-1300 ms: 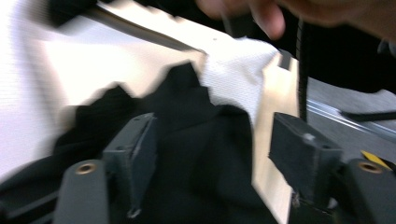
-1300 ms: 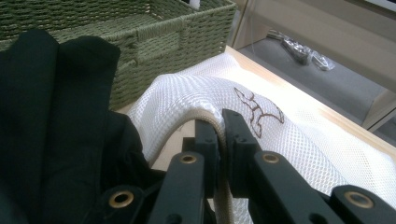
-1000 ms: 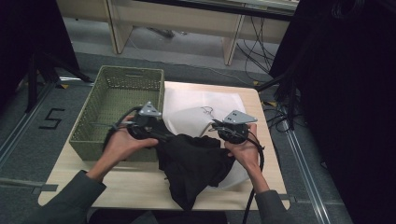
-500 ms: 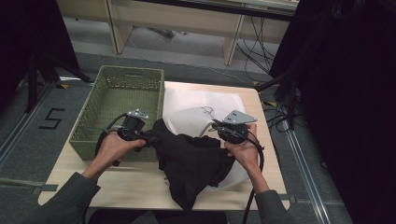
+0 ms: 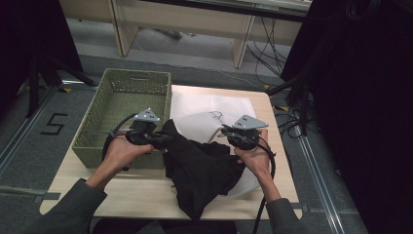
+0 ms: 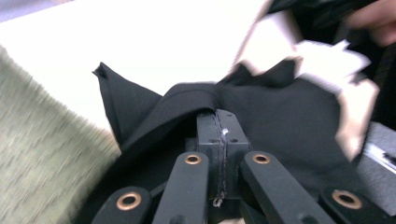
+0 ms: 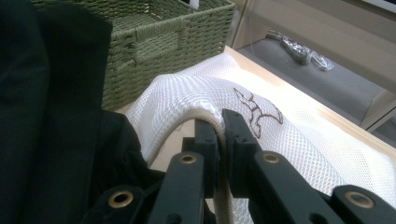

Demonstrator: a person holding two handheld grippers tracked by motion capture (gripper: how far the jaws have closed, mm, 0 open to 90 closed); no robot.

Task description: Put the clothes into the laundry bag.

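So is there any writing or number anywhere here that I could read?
"5", in black, on the grey floor left of the table.
The brown marking on the white mesh bag looks like a stitched figure, not letters I can read.

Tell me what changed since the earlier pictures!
The left claw has just been closing and now pinches the black cloth, after dipping toward it beside the green basket. The right claw stayed shut on the white mesh bag.
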